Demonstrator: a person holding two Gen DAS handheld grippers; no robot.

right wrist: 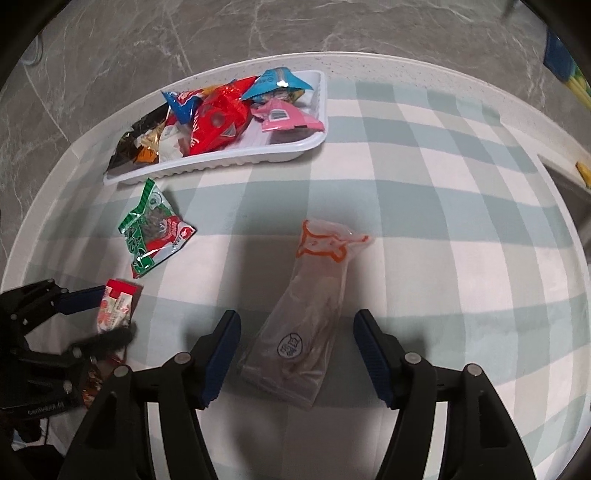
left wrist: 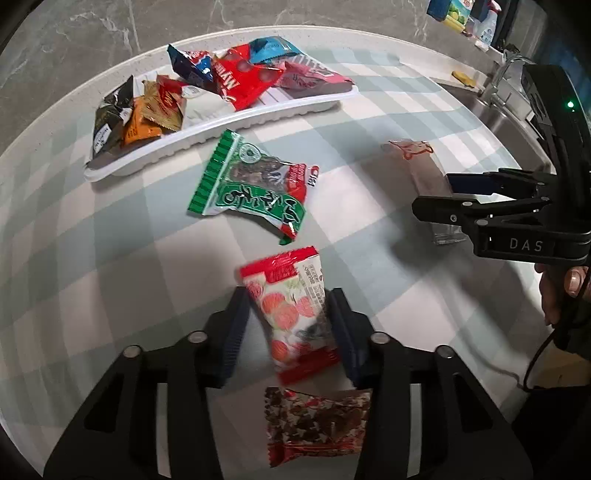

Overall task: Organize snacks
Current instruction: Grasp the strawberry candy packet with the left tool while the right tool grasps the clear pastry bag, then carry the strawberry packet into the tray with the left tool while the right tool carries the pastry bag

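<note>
My left gripper (left wrist: 288, 295) points down at the checked cloth, shut on a red and white snack packet (left wrist: 291, 314) pinched at its waist between the blue pads. Just below it lies a brown and red packet (left wrist: 317, 424). A green packet (left wrist: 255, 188) rests between them and the white tray (left wrist: 221, 129), which holds several snack bags. My right gripper (right wrist: 295, 332) is open, its fingers apart on both sides of a clear packet with an orange cat outline (right wrist: 310, 306), touching neither side. The right wrist view also shows the left gripper (right wrist: 112, 314), the green packet (right wrist: 155, 229) and the tray (right wrist: 236, 162).
A steel sink with a tap (left wrist: 498, 92) lies past the cloth's right edge, with a yellow object (left wrist: 463, 77) on its rim and bottles (left wrist: 461, 14) behind. A person's hand (left wrist: 561, 291) grips the right tool. A grey marble wall runs behind the counter.
</note>
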